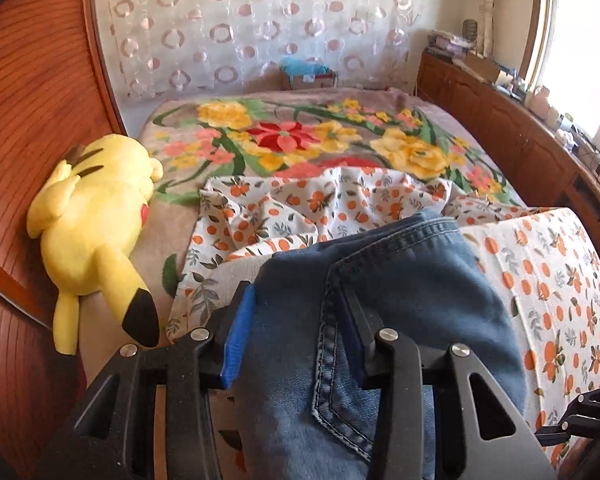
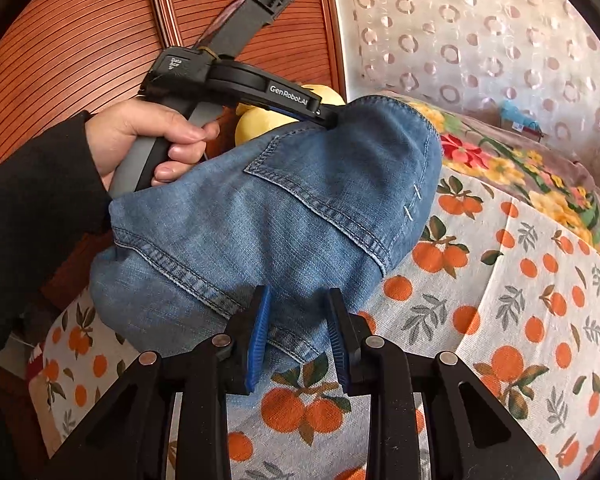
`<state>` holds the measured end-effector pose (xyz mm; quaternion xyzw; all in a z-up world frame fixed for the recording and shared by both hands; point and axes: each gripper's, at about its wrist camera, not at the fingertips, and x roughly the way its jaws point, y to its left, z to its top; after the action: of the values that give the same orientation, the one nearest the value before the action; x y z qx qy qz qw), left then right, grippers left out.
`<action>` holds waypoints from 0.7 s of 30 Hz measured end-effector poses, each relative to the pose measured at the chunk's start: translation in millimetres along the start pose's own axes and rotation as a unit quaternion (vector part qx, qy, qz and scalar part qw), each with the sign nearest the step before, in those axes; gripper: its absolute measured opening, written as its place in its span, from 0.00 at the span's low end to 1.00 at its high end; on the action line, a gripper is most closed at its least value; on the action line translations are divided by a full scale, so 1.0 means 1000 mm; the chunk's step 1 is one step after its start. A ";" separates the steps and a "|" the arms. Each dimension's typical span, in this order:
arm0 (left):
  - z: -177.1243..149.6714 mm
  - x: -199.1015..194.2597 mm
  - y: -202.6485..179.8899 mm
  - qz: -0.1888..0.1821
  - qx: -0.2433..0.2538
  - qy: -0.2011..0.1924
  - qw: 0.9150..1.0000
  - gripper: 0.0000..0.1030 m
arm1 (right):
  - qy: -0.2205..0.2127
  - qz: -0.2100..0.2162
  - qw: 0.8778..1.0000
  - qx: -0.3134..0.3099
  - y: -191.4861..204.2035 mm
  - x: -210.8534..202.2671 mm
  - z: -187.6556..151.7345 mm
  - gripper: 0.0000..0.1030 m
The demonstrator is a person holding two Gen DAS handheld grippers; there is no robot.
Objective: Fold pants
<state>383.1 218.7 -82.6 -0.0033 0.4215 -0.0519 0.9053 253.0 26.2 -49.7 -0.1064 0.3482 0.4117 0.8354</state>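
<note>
The pants [image 1: 380,280] are blue jeans. They are up off the bed [image 1: 284,140], held between two claws, and they hang over the sheet with oranges on it [image 1: 548,280].

On the left side, the left claw [image 1: 296,340] has a thick bunch of jeans between its blue pads [image 1: 236,344]. It looks clenched on the cloth, near a seam. The right claw [image 2: 296,336] is clenched on the lower edge of the jeans, by the pocket stitching.

The step now looks like carrying the jeans over the bed so they can be laid flat. To do it well, both claws should hold tight and stay level with each other. Pull them gently apart so the cloth is smooth. Then lower the jeans onto the sheet with no bumps under them. The sheet is wrinkled at the far end, so lay the jeans on the flat part.

The left wrist view shows a yellow plush toy [image 1: 96,220] lying at the left side of the bed. It also shows the flower blanket [image 1: 300,136] and the bright window [image 1: 580,40]. It does not show the person.

The right wrist view shows the person's hand [image 2: 148,140] and a dark sleeve [image 2: 40,184] holding the left claw's handle. It also shows the back pocket [image 2: 320,192] of the jeans.
</note>
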 end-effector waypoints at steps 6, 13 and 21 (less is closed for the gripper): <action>-0.009 -0.047 -0.011 -0.002 -0.003 -0.036 0.999 0.49 | -0.032 -0.021 0.999 0.022 -0.003 -0.031 -0.003 0.28; -0.022 -0.098 -0.055 -0.023 0.022 -0.080 0.996 0.64 | -0.068 -0.064 0.994 0.053 -0.019 -0.078 -0.015 0.28; -0.036 -0.139 -0.118 -0.026 0.047 -0.124 0.991 0.77 | -0.108 -0.107 0.985 0.075 -0.032 -0.141 -0.036 0.28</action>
<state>256.0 115.8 6.1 0.0219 0.3030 -0.0943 0.9481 201.0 -97.1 14.7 -0.0346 0.2722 0.3015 0.9131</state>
